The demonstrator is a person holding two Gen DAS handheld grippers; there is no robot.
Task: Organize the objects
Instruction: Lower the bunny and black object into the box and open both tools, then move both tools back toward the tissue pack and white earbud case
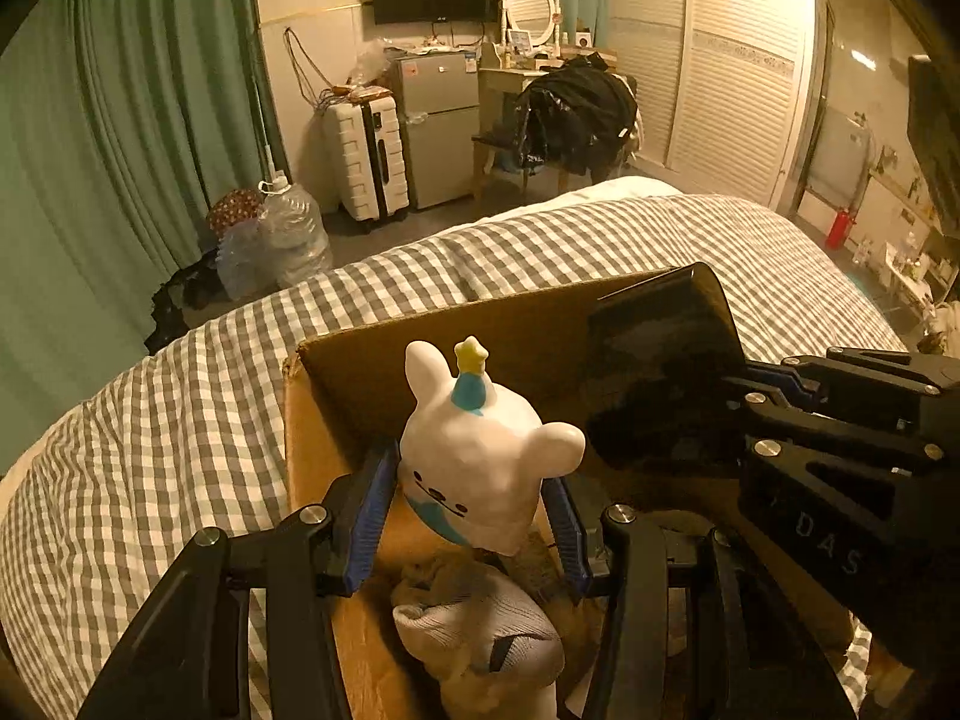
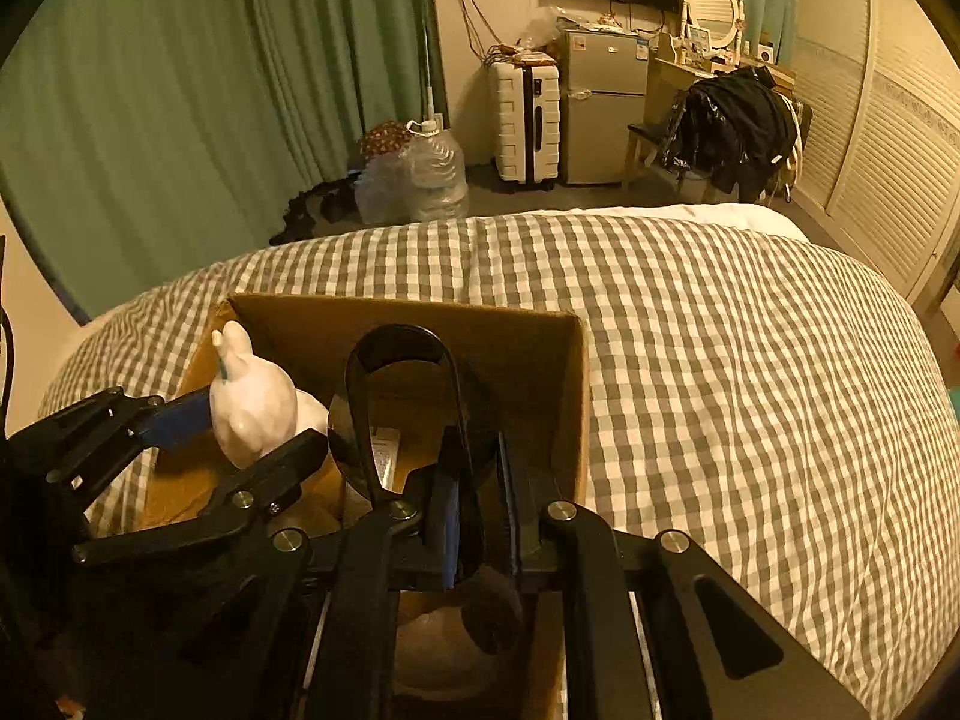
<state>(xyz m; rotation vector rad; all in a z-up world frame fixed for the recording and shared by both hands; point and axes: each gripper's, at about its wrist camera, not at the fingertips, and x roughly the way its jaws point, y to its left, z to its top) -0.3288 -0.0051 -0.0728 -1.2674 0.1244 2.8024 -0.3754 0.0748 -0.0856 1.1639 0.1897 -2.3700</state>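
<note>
A brown cardboard box [image 1: 336, 438] sits on a checked bed. My left gripper [image 1: 471, 498] is shut on a white rabbit figurine [image 1: 474, 450] with a blue hat and yellow star, held over the box's left part. The figurine also shows in the right wrist view [image 2: 255, 408]. My right gripper [image 2: 477, 516] is shut on a glossy black scoop-shaped object [image 2: 402, 414], held over the box [image 2: 558, 384]. The black object shows in the left wrist view [image 1: 660, 372] to the right of the figurine. A grey sock [image 1: 480, 630] lies in the box below the figurine.
The grey-and-white checked bedspread [image 2: 720, 390] spreads around the box. Beyond the bed stand water jugs [image 1: 294, 228], a white suitcase [image 1: 366, 156], a small fridge [image 1: 438, 126], a chair piled with dark clothes [image 1: 576, 114] and green curtains [image 1: 120, 120].
</note>
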